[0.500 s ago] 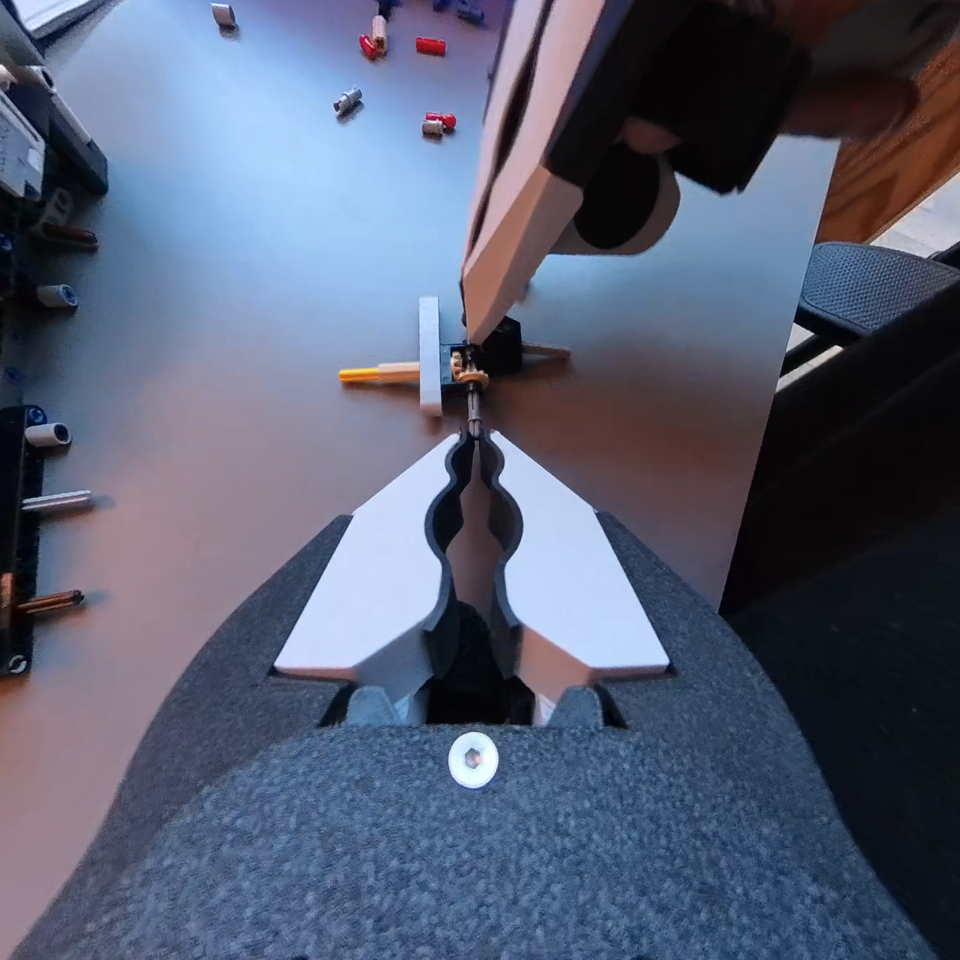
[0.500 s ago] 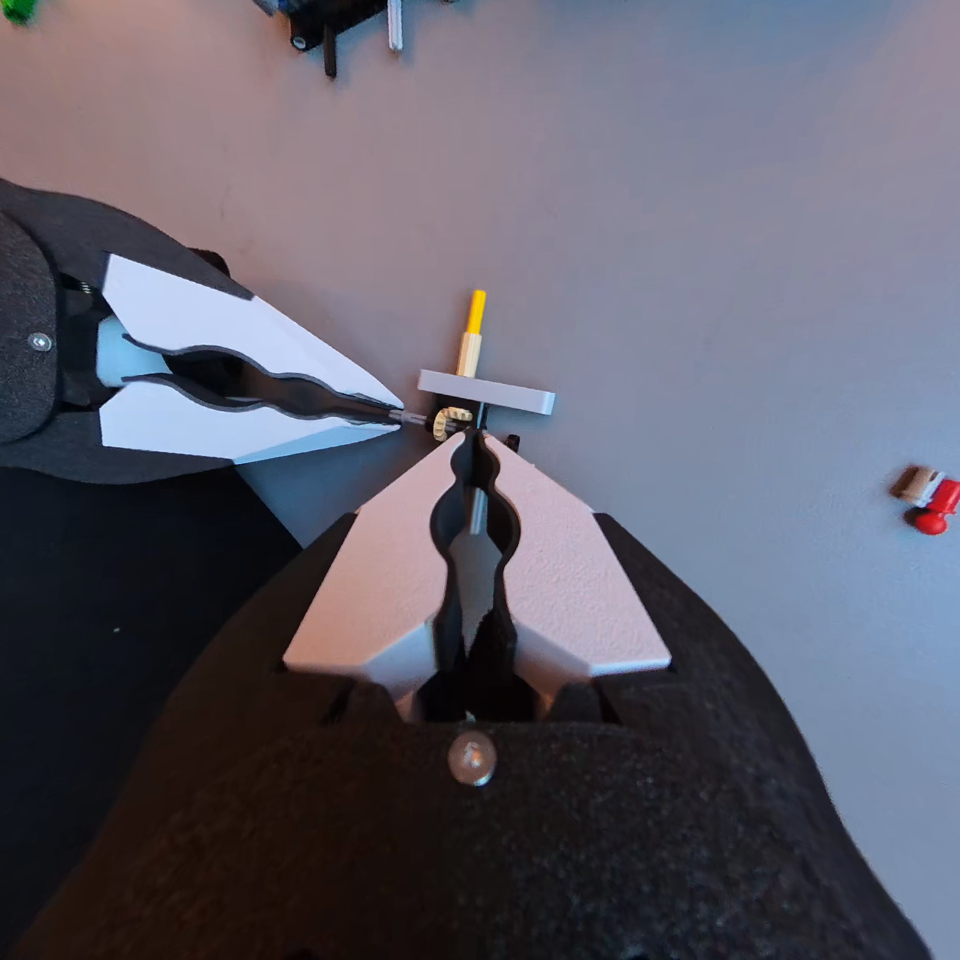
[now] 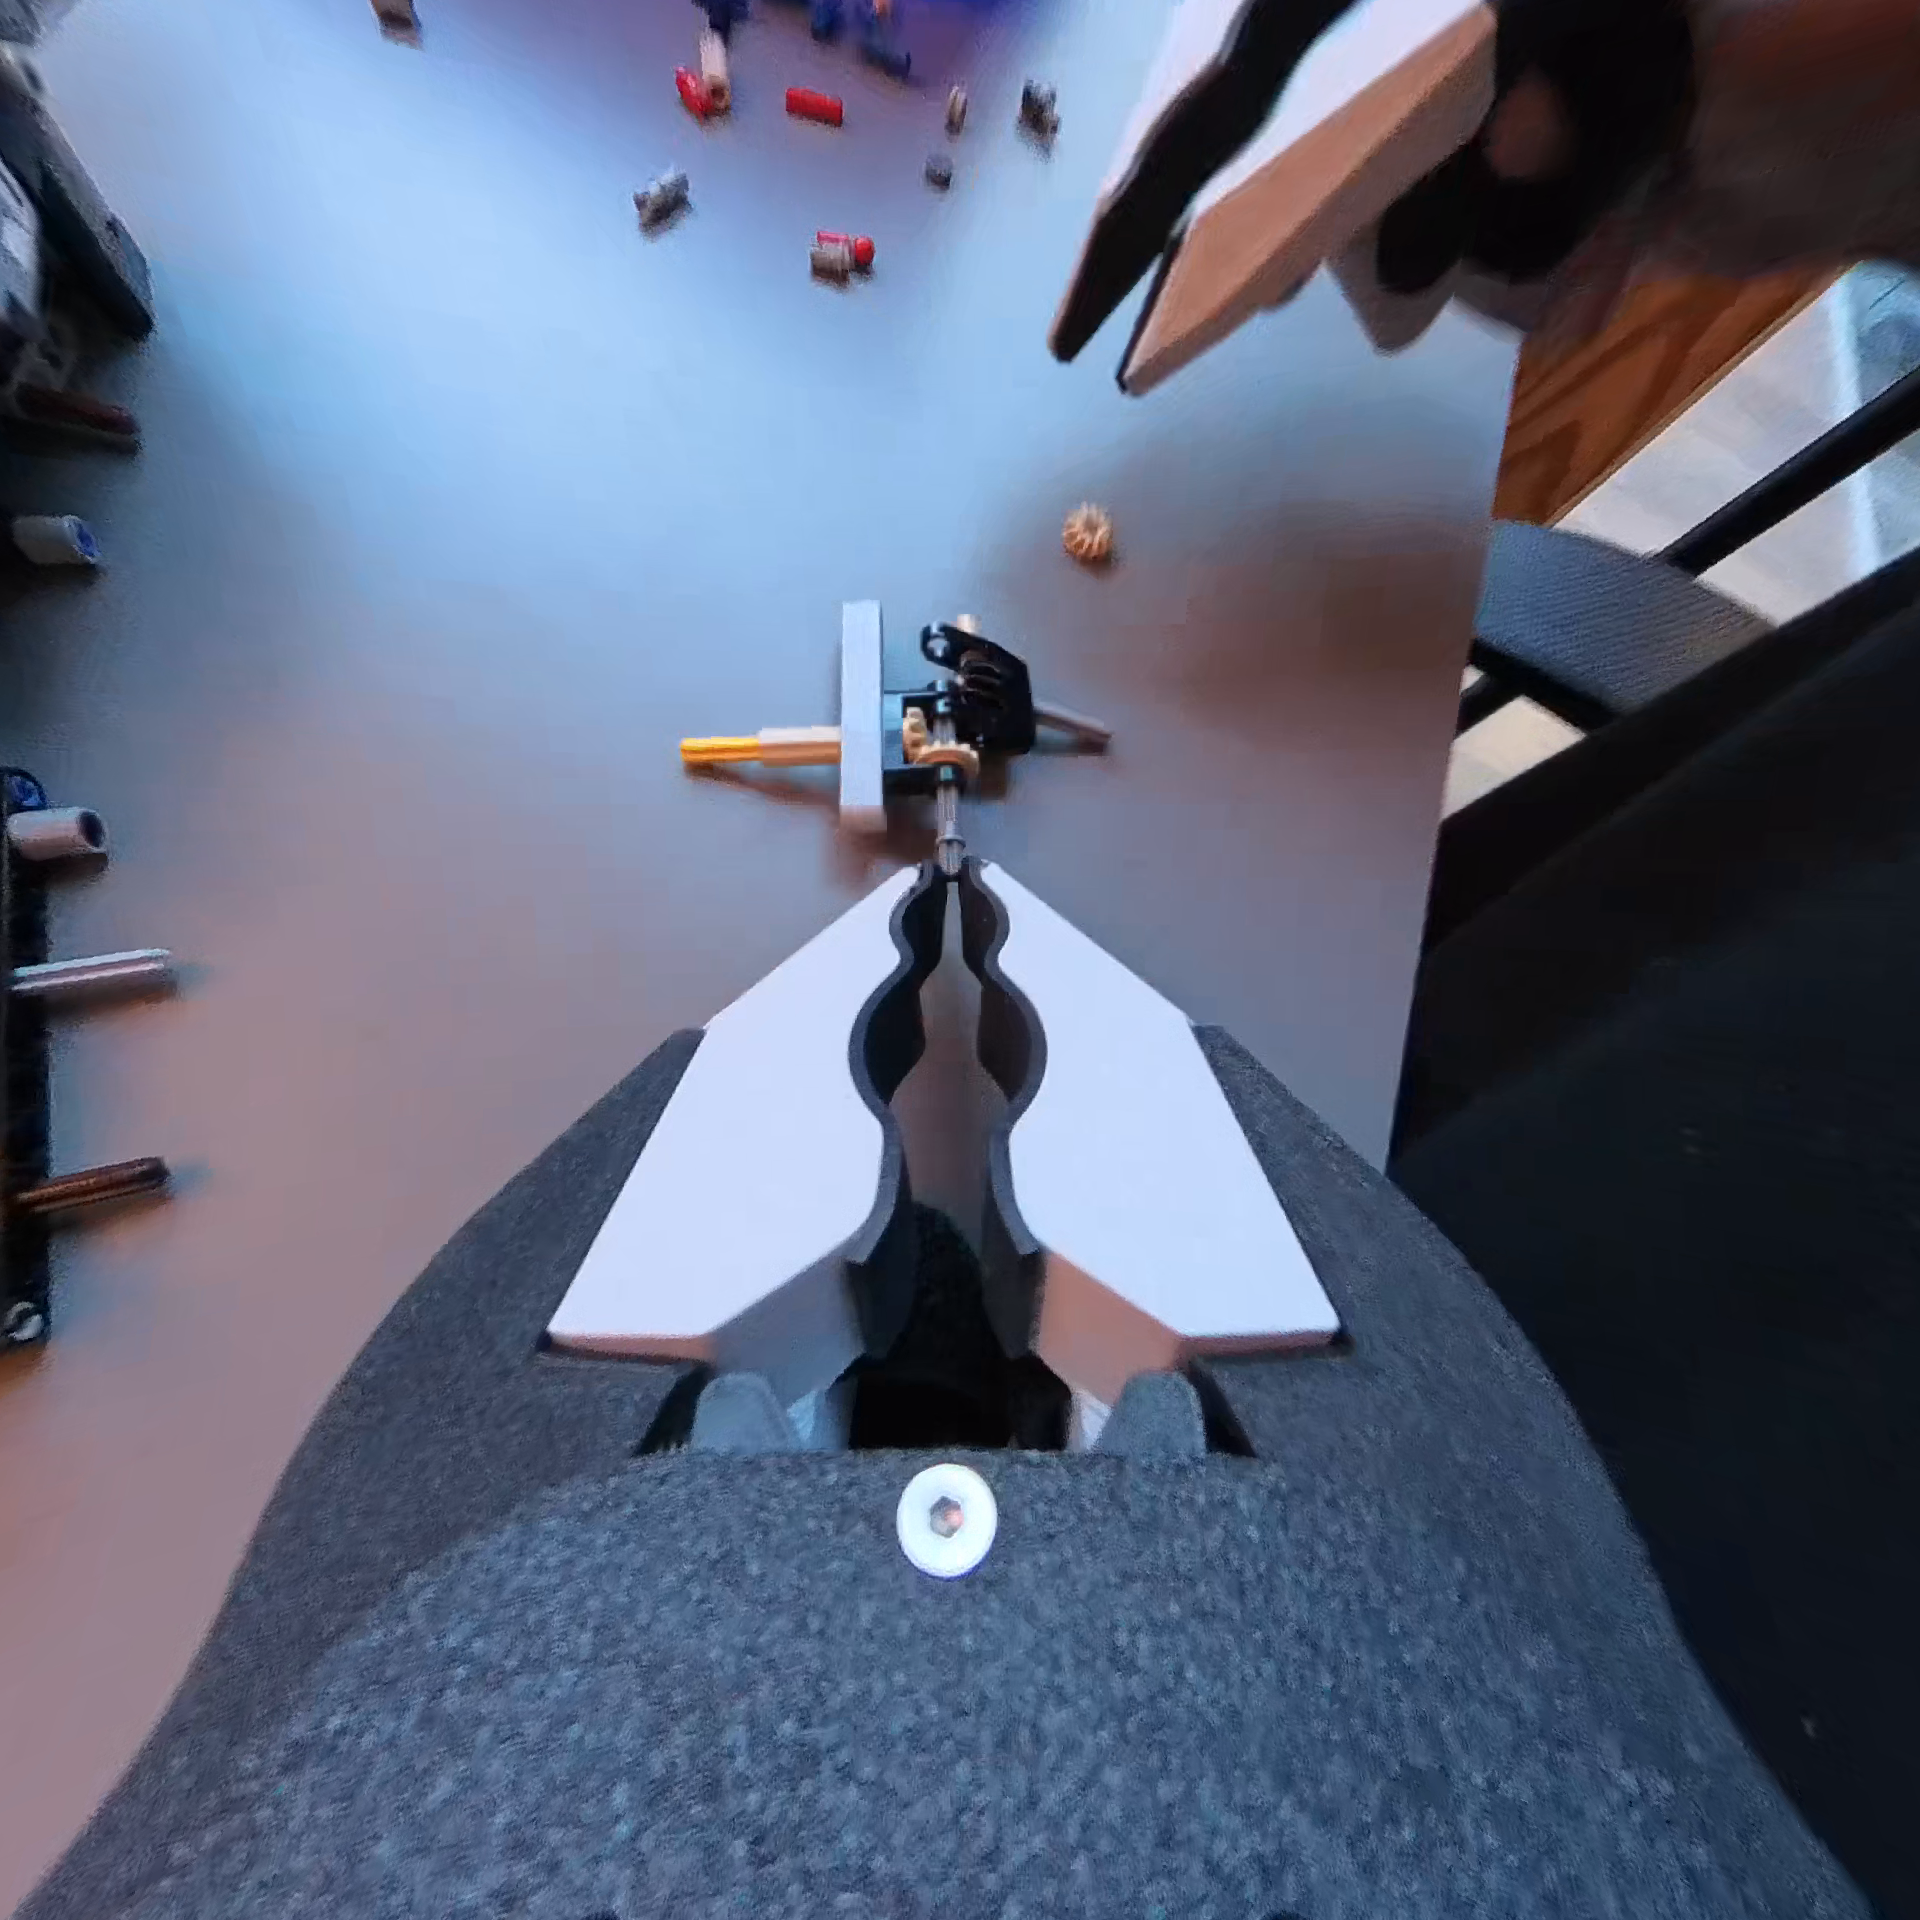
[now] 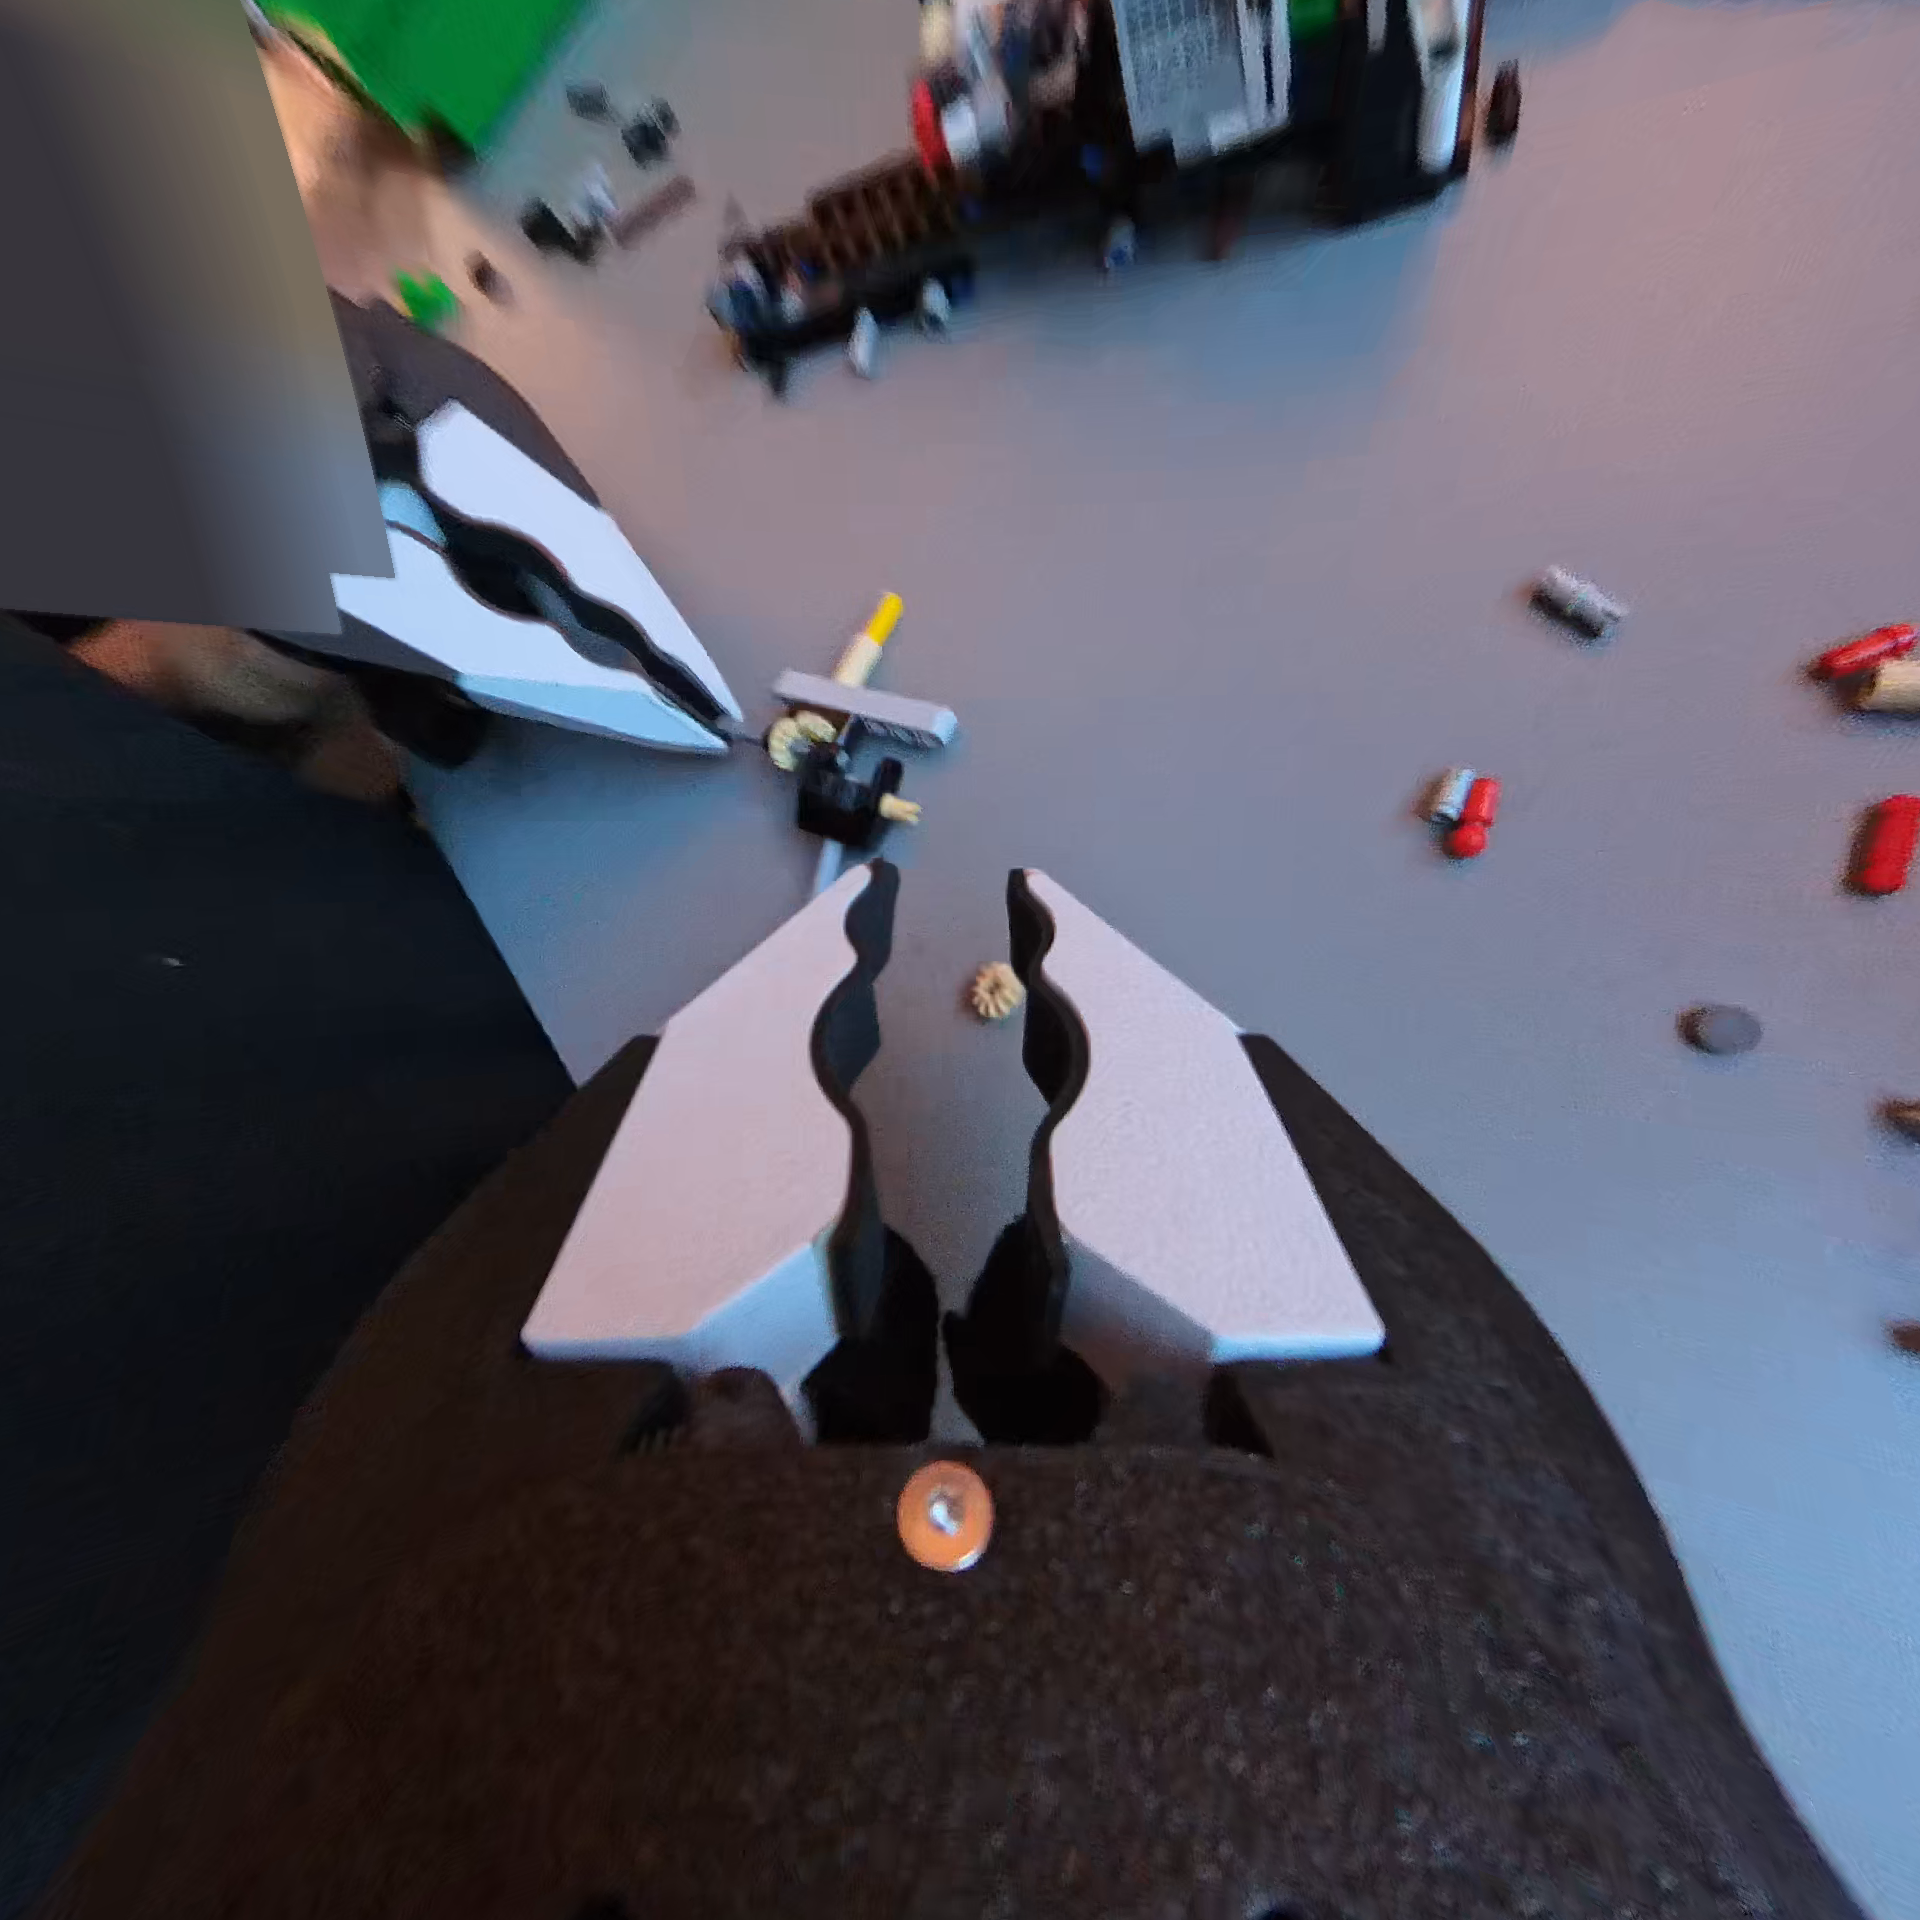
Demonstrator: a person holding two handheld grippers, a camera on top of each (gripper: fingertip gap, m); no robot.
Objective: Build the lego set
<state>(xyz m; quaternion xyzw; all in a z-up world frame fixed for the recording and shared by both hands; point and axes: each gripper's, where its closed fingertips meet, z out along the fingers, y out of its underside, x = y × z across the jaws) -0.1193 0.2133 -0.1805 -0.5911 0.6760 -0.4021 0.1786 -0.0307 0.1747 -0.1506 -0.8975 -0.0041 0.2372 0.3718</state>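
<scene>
Looking along our left gripper point(image 3: 948, 871), we see its tips pinched shut on the thin grey axle point(image 3: 948, 821) that sticks out of the small lego assembly point(image 3: 935, 727). The assembly lies on the grey table point(image 3: 416, 520) near the right-hand edge: a grey beam point(image 3: 862, 717) with a yellow and tan pin point(image 3: 753, 746) on its far side, a black block point(image 3: 982, 691) and a tan gear point(image 3: 940, 764) on the axle. A loose tan gear point(image 3: 1088, 533) rests apart from it, beyond the black block. Our right gripper point(image 3: 1101, 348) hangs blurred above, at the upper right, touching nothing.

Turning to the right wrist view, our right gripper point(image 4: 951, 883) has its fingers spread apart and holds nothing. The loose tan gear point(image 4: 995, 990) lies on the table below the gap between them. The assembly point(image 4: 842, 748) sits just ahead, the left gripper point(image 4: 727, 727) at its axle. Red and grey pins point(image 4: 1460, 810) lie scattered to the right.

We judge the gear is next to be picked up. It is small and flat-lying, so closing off-centre may flick it away. The assembly is also held only by its axle, so a sideways nudge could pull the axle out or spin the piece.
</scene>
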